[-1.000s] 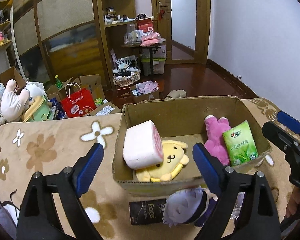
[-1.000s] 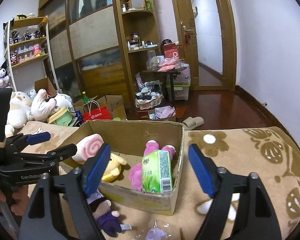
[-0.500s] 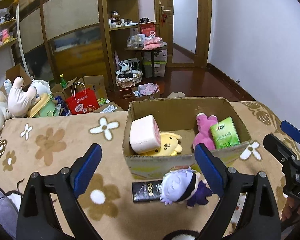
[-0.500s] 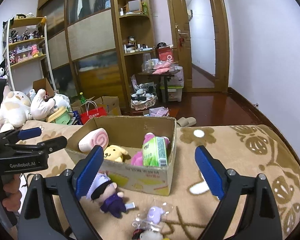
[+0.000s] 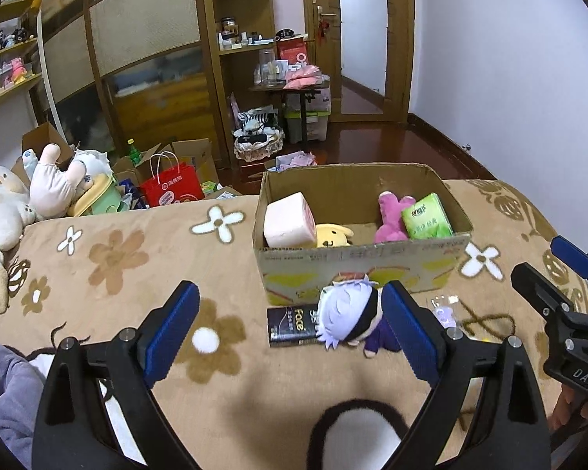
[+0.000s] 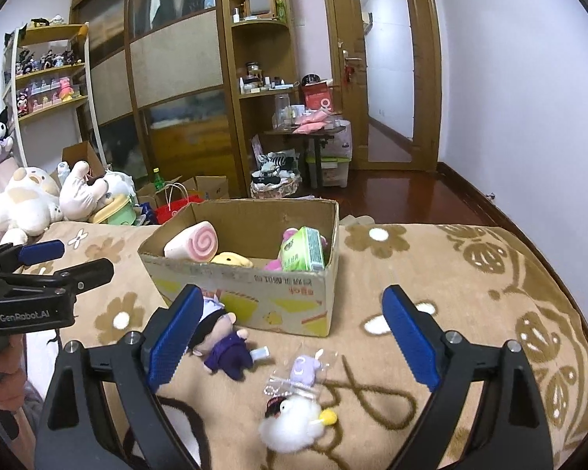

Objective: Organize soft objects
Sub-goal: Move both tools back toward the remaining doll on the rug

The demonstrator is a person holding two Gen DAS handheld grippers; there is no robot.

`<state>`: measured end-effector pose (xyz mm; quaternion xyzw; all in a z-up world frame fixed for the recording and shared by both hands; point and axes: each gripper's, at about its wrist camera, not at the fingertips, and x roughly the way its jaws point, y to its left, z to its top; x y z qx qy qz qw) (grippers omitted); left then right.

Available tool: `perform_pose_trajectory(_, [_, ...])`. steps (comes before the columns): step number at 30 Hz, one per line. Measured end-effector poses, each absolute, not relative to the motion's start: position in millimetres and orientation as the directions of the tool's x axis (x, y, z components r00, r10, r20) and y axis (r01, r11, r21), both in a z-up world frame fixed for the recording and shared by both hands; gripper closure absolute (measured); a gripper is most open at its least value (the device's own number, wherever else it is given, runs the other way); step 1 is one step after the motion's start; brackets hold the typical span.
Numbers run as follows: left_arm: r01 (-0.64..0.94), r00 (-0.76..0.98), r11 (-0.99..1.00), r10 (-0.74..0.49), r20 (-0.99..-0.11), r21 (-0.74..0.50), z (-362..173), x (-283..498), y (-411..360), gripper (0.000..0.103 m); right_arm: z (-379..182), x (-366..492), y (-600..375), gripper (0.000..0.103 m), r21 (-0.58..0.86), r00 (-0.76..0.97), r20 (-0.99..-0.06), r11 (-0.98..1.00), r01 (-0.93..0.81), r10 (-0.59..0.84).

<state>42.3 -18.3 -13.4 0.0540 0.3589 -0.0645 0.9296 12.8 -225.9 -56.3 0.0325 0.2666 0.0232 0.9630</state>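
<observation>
A cardboard box stands on the flowered blanket. It holds a pink roll cushion, a yellow plush, a pink plush and a green tissue pack. In front of it lie a white-haired doll, a black "Face" pack, a small purple toy in a clear bag and a white fluffy toy. My left gripper and right gripper are both open and empty, above these loose items.
Large plush animals lie at the blanket's left end. Beyond the bed are a red shopping bag, open boxes, a wooden cabinet and a small table. The right gripper shows at the right edge of the left view.
Both grippers have drawn back and up from the box, so the doll, the black pack and the small toys in front of it have come into view. Both stay open.
</observation>
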Motion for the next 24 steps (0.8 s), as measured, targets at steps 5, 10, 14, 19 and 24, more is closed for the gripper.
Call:
perform_pose_trajectory(5, [0.149, 0.724, 0.987, -0.074, -0.686, 0.051, -16.2, 31.3, -14.9, 0.010, -60.1, 4.3, -224.0, 0.006, 0.060, 0.850, -0.525, 0.998, -0.020, 0.048])
perform_pose_trajectory(10, [0.150, 0.720, 0.987, -0.073, -0.690, 0.052, -16.7, 28.6, -14.0, 0.010, -65.4, 2.5, -227.0, 0.006, 0.077, 0.832, -0.553, 0.997, 0.000, 0.043])
perform_pose_trajectory(14, [0.155, 0.706, 0.987, -0.074, -0.705, 0.052, -21.6, 30.2, -14.6, 0.010, -70.6, 6.3, -229.4, 0.006, 0.090, 0.815, -0.578, 0.996, 0.012, 0.042])
perform_pose_trajectory(19, [0.160, 0.687, 0.986, -0.077, -0.722, 0.046, -29.0, 40.0, -17.9, 0.010, -78.3, 13.4, -231.2, 0.006, 0.100, 0.794, -0.607, 0.995, 0.025, 0.041])
perform_pose_trajectory(24, [0.169, 0.667, 0.985, -0.091, -0.740, 0.031, -36.3, 52.2, -22.5, 0.010, -88.0, 21.0, -231.4, 0.006, 0.112, 0.762, -0.646, 0.993, 0.036, 0.045])
